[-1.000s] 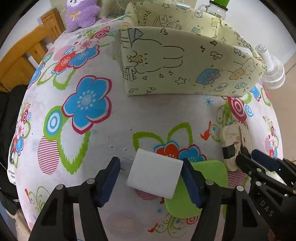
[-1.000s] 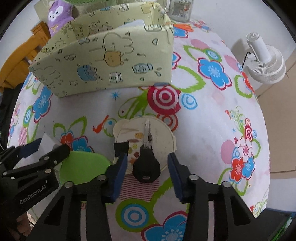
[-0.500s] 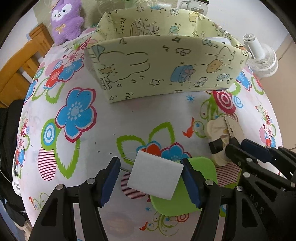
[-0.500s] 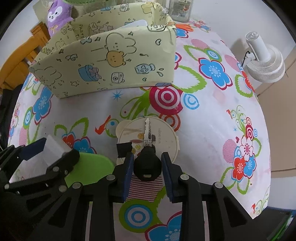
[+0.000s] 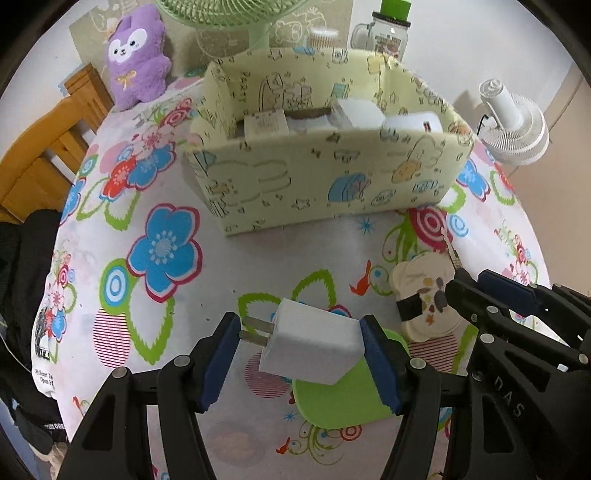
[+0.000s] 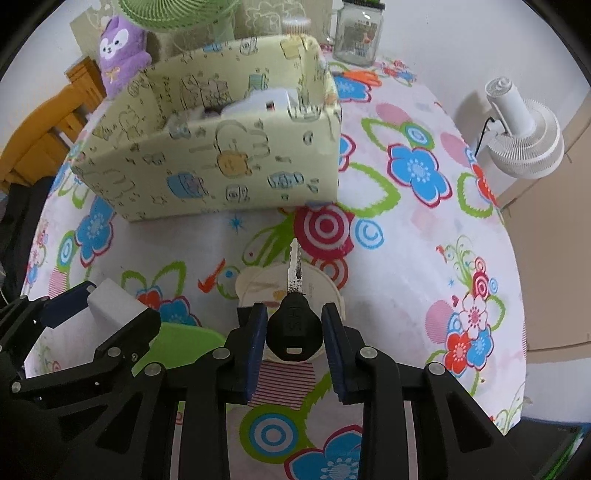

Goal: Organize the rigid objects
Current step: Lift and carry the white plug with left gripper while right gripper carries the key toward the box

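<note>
My left gripper (image 5: 299,350) is shut on a white plug adapter (image 5: 310,345), prongs pointing left, lifted above the flowered tablecloth. My right gripper (image 6: 293,332) is shut on the black head of a car key (image 6: 293,325), its metal blade pointing forward. The key is raised over a cream round coaster (image 6: 321,284). The yellow cartoon-print storage box (image 5: 332,177) stands ahead, open on top, with several white items inside; it also shows in the right wrist view (image 6: 221,166).
A green mat (image 5: 343,398) lies under the left gripper. The cream coaster (image 5: 424,295) sits to its right. Behind the box are a purple plush (image 5: 136,70), a glass jar (image 6: 358,33) and a green fan. A white fan (image 6: 524,129) stands off the table, right.
Both grippers rose and pulled back from the table. The adapter came up off the cloth in the left gripper. The right gripper shut on the key head and lifted it.
</note>
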Motion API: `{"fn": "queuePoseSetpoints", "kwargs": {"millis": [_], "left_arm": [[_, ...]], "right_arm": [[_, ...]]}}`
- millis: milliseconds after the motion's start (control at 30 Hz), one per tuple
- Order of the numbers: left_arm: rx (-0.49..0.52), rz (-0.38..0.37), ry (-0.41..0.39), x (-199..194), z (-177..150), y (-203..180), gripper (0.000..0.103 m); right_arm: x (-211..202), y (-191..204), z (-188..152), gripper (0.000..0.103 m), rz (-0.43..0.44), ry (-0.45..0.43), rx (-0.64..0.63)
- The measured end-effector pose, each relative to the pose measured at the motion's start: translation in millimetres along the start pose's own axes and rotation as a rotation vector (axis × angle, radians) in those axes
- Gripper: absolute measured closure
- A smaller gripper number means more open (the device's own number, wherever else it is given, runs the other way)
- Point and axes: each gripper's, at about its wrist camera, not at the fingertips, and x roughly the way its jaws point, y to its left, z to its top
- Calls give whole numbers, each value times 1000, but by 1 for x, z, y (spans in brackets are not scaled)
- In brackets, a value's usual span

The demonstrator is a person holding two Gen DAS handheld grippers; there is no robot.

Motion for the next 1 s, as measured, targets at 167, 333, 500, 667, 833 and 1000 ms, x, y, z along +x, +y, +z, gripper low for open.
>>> {"fn": "queuePoseSetpoints", "kwargs": {"millis": [167, 333, 500, 667, 833, 1000], "left_arm": [[5, 25, -26, -17, 2, -5, 35], [-10, 26, -43, -29, 6, -2, 35], [-15, 45, -67, -43, 8, -5, 35], [-34, 43, -88, -57, 10, -5, 35], [-34, 60, -113, -72, 14, -8, 35], [-38, 66, -126, -85, 16, -9, 35]], "right_arm": [[-14, 0, 5, 70, 16, -16, -25], [-29, -1, 8, 70, 33, -39, -36], [-44, 0, 11, 70, 43, -65, -53], [-56, -2, 15, 70, 61, -82, -70], [-70, -4, 19, 70, 69, -107, -87], [-83, -4, 23, 70, 74, -126, -104]]}}
